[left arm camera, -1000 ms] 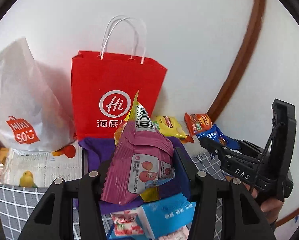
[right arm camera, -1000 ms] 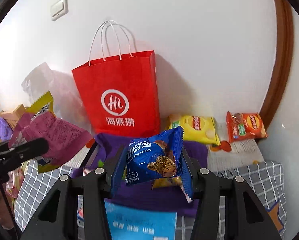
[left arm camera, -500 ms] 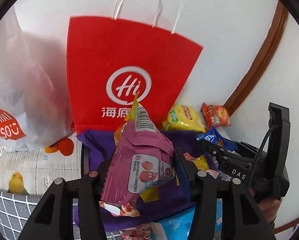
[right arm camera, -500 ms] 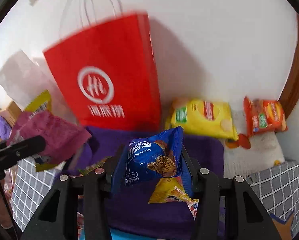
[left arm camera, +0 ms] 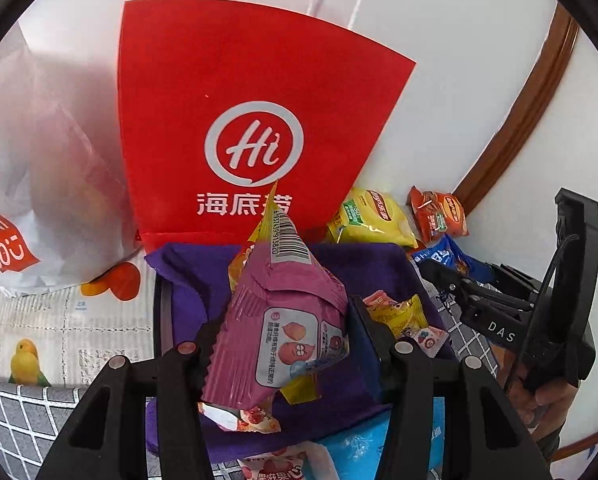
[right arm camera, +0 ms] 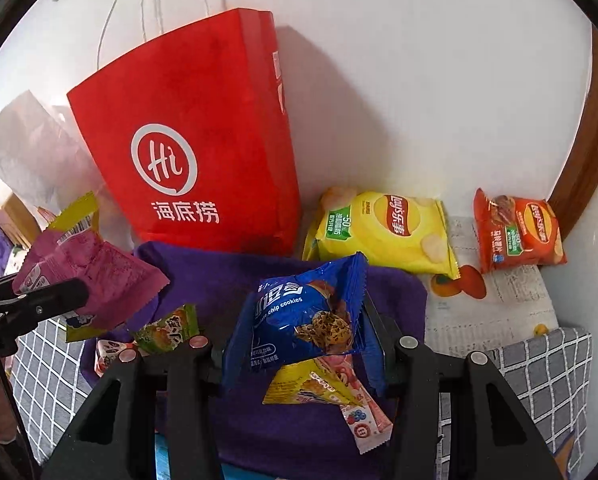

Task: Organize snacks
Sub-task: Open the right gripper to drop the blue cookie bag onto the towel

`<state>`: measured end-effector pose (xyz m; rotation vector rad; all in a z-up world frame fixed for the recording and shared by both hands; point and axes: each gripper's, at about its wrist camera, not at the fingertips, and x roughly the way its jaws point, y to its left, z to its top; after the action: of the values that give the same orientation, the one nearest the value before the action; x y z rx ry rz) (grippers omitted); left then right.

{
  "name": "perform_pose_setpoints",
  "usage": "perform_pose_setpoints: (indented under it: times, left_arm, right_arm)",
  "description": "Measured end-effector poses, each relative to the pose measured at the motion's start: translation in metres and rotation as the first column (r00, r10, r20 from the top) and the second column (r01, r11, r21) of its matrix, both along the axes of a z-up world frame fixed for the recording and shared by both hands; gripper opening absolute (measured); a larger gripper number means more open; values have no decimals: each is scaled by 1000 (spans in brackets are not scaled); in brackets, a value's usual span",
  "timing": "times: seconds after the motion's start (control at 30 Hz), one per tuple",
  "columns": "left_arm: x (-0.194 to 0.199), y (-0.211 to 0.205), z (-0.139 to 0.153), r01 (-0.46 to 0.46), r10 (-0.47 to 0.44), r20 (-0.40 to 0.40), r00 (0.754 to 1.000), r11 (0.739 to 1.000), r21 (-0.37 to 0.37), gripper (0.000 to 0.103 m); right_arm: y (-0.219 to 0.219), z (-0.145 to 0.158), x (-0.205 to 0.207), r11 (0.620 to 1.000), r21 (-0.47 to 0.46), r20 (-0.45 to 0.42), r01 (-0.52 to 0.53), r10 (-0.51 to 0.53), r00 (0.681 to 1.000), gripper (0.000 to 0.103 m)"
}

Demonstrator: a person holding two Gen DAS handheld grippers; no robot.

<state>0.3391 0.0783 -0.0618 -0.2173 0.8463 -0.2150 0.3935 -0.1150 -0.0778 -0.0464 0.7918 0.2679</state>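
**Kid:** What was in the left gripper (left arm camera: 277,344)?

**Helper:** A pink snack pack (left arm camera: 279,320), with a yellow pack tucked behind it. The jaws were only partly open and squeezed on the pink pack. It stood tall, with its barcode end up.

**Kid:** And the right gripper (right arm camera: 295,344)?

**Helper:** It was closed on a blue cookie pack (right arm camera: 303,320). A small yellow packet (right arm camera: 307,388) hung just under it. I could not tell if the jaws pinched that one too.

**Kid:** Where did they need to go?

**Helper:** I think into the purple-lined bin (right arm camera: 235,268). It sat right under both grippers, in front of the red paper bag (right arm camera: 195,144). A few small snacks already lay in it.

**Kid:** Which hand was closer?

**Helper:** Both hung over the purple cloth. The left was above the bin's left side and the right above its middle. So the way to go was straight down, not sideways.

**Kid:** What about the chips?

**Helper:** The yellow chip bag (right arm camera: 383,232) and the orange chip bag (right arm camera: 519,232) lay by the wall, past the bin's right edge. The right hand was nearer to them.
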Motion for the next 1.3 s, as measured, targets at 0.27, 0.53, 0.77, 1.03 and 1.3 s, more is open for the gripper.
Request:
perform_pose_setpoints:
  times: [0.27,0.53,0.77,1.03,1.3]
  left_arm:
    - [5,0,-5,-6,6,-29,1000,1000,6,49]
    - [7,4,-7,-18,19,-39,999,1000,5,49]
    - [10,5,-10,-23,24,-58,998,1000,5,49]
    - [11,4,-13,-20,20,-70,997,1000,12,49]
    - [13,0,-17,-10,12,-83,997,1000,21,49]
  right_arm:
    - [7,-10,4,999,-48,-33,-21,19,999,50]
    - [9,-28,12,998,-55,-124,-16,9,992,50]
    - [19,-37,11,995,-94,-152,-46,32,988,50]
    - [19,-45,14,994,-100,-193,-54,33,981,50]
    - [24,-46,11,991,-117,-197,-71,47,979,51]
